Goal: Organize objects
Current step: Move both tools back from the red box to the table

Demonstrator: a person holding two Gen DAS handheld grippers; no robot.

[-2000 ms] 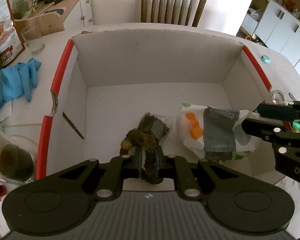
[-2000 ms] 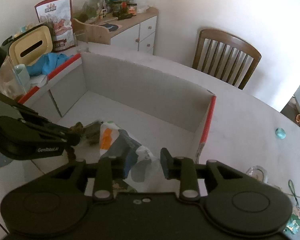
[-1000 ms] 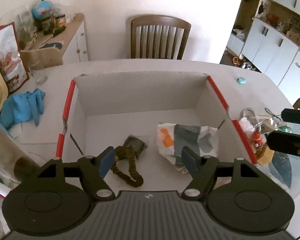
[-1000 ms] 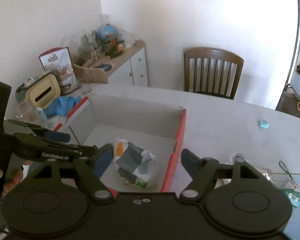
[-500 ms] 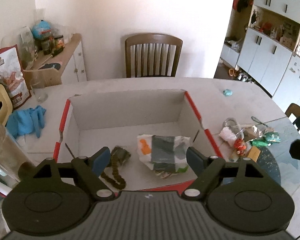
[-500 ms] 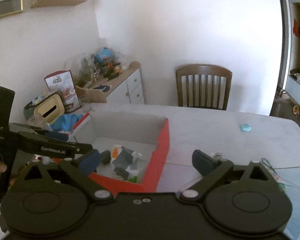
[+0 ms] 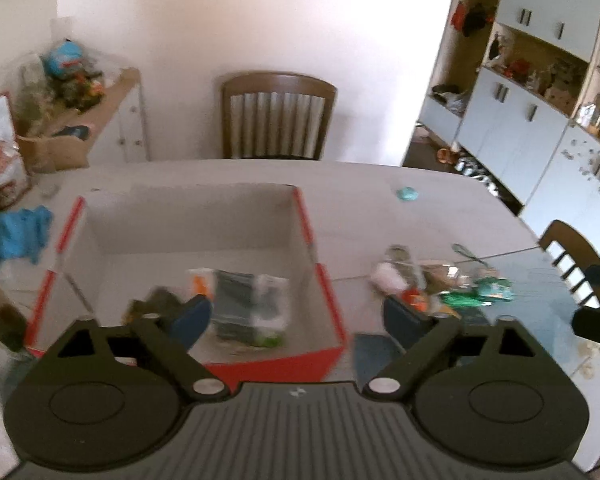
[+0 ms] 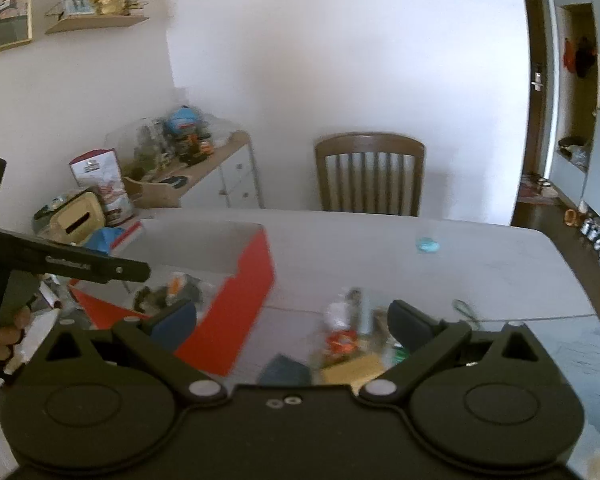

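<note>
A white cardboard box with red rims (image 7: pixel 306 224) stands on the table. Inside it lie a patterned plastic bag (image 7: pixel 248 300) and a dark brown cord bundle (image 7: pixel 156 300). My left gripper (image 7: pixel 296 312) hangs above the box's near edge, its jaws opening with nothing between them. My right gripper (image 8: pixel 290 316) hovers over the table beside the box's red wall (image 8: pixel 244 296), its jaws also opening and empty. Below it lies a pile of small mixed objects (image 8: pixel 348 332), which the left wrist view shows to the right of the box (image 7: pixel 432 280).
A small teal object (image 7: pixel 407 194) lies farther back on the table. Blue gloves (image 7: pixel 16 232) and a glass sit left of the box. A wooden chair (image 7: pixel 278 116) stands behind the table, and a cluttered sideboard (image 8: pixel 204 168) stands at the left.
Both grippers let go, the left of the brown cord and the right of the bag, which stay in the box. Both pulled back and up, swung right, and their jaws spread wide.
</note>
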